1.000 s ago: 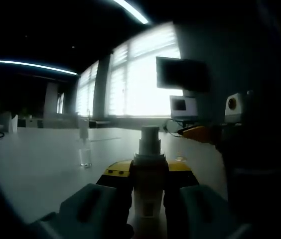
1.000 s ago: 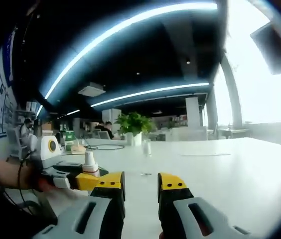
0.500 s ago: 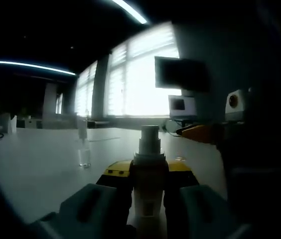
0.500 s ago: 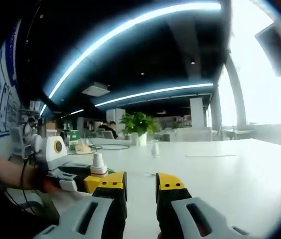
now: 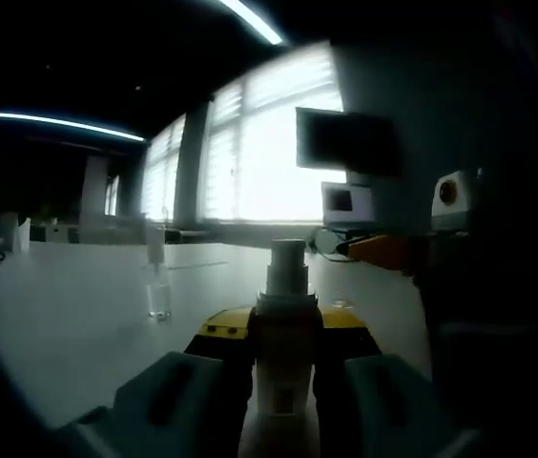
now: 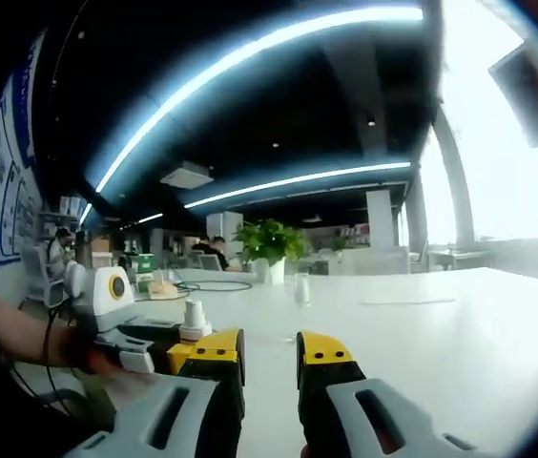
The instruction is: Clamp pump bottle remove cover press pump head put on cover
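Small pale pump bottle [image 5: 286, 334] with its white pump head bare, upright between your left gripper [image 5: 286, 345] jaws, clamped tight, clear plastic cover [image 5: 158, 286] standing apart on the white table [image 5: 59, 315], your right gripper [image 6: 260, 367] holding nothing, jaws parted

One pump bottle [image 5: 285, 324] and one clear cover [image 5: 159, 277] stood on the single white table [image 5: 69, 315]. Two grippers were in view: the left gripper [image 5: 285, 339] and the right gripper [image 6: 267, 358]. One potted plant [image 6: 267, 250] showed far back.

Left gripper [image 5: 286, 348] has its jaws closed around the pump bottle [image 5: 285, 324]; right gripper [image 6: 269, 355] is empty, jaws slightly parted.
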